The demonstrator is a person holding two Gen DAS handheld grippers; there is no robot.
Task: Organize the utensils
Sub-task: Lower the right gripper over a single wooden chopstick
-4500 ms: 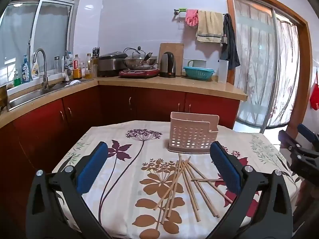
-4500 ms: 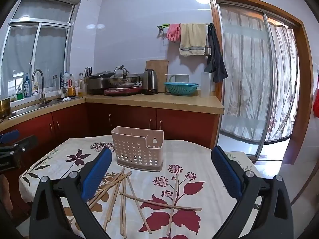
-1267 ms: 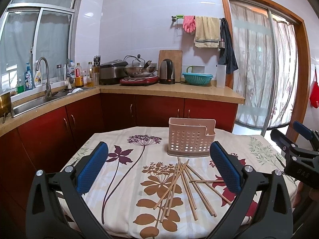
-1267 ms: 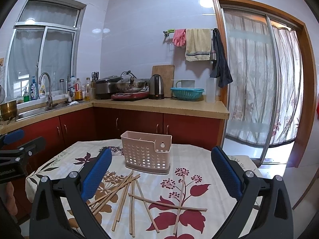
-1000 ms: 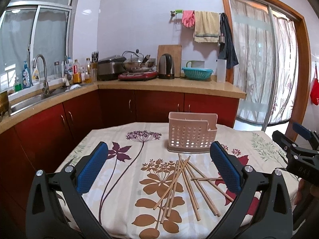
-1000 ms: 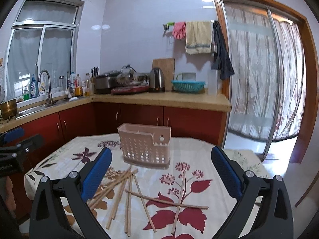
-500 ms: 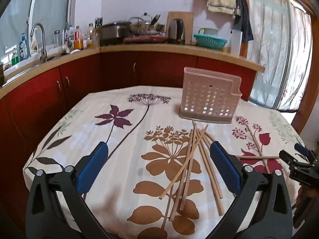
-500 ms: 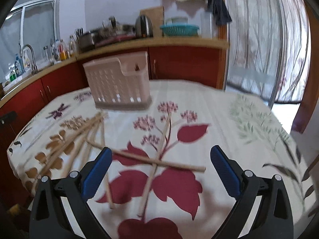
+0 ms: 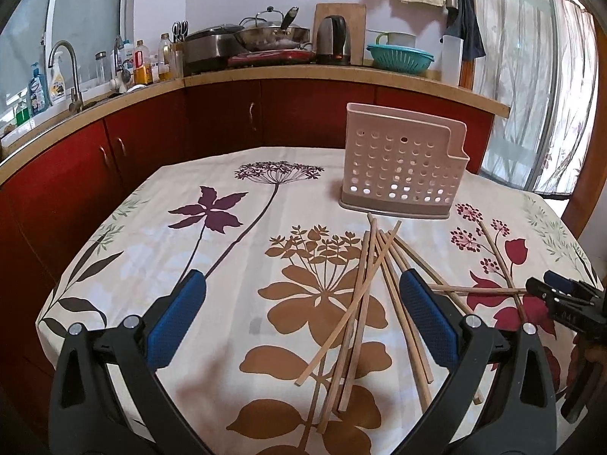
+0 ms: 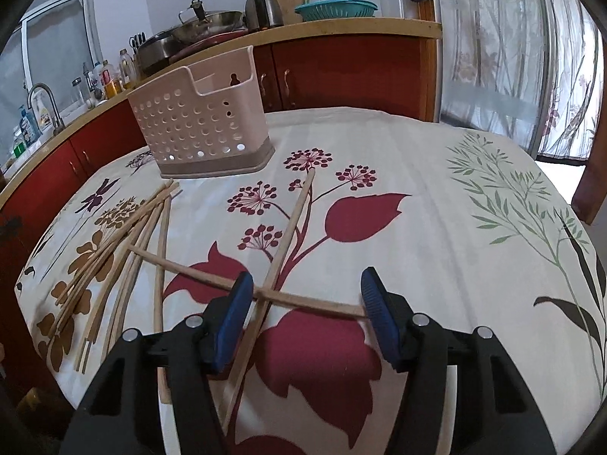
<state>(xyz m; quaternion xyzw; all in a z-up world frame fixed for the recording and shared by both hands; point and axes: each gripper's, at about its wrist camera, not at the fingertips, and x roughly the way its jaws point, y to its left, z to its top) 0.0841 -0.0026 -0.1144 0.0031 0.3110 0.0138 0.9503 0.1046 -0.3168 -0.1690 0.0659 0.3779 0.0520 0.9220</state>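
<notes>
The right claw (image 10: 305, 295) hangs low over the worktop (image 10: 436, 197) near its front edge, its jaws closing around two crossed chopsticks (image 10: 288, 227) that lie between the blue pads (image 10: 235, 303); the pads do not press on them yet. The left claw (image 9: 299, 316) hovers over the front of the worktop with its jaws spread wide and nothing between them. A loose bundle of chopsticks (image 9: 364, 284) lies fanned on the flowered cloth (image 9: 212, 250) toward the middle of the worktop, ends pointing at the holder. The perforated pink holder (image 9: 398, 167) stands upright near the far edge, with no chopsticks in it that can be seen.
</notes>
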